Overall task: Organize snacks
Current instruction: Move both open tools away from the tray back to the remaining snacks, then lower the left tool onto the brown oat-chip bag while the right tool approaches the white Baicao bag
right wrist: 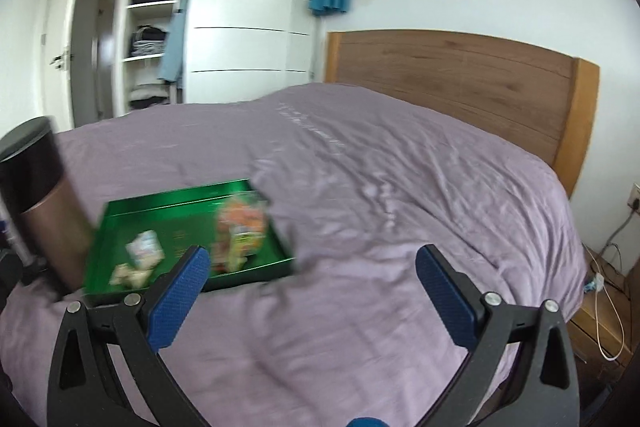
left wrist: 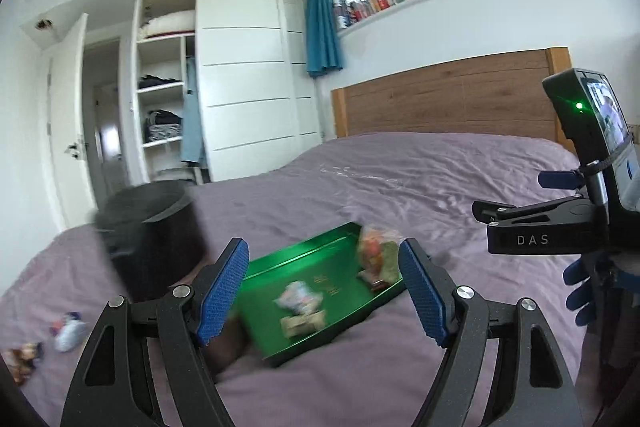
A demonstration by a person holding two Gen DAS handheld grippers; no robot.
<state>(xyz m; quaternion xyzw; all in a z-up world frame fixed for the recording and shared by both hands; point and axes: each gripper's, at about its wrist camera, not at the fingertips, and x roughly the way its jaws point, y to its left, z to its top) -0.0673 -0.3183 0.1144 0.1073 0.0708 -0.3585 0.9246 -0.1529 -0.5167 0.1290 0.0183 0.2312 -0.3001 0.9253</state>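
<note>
A green tray [left wrist: 320, 267] [right wrist: 180, 211] lies on the purple bed cover. It holds an orange-and-clear snack bag [left wrist: 376, 255] [right wrist: 242, 223] at its right end, a small white packet [left wrist: 298, 297] [right wrist: 144, 247] and a beige packet [left wrist: 302, 325] [right wrist: 130, 275]. Two loose snacks [left wrist: 70, 333] [left wrist: 22, 357] lie on the cover at the far left. My left gripper [left wrist: 323, 245] hovers open above the tray's near side, nothing between its pads. My right gripper [right wrist: 313, 251] is open and empty over bare cover, right of the tray.
A dark cylindrical canister [left wrist: 152, 239] [right wrist: 40, 195] stands against the tray's left side. The right gripper's body [left wrist: 560, 227] and a blue-gloved hand [left wrist: 580, 291] fill the right edge. A wooden headboard [right wrist: 460, 75] closes the far end; cables [right wrist: 608, 307] hang beside the bed.
</note>
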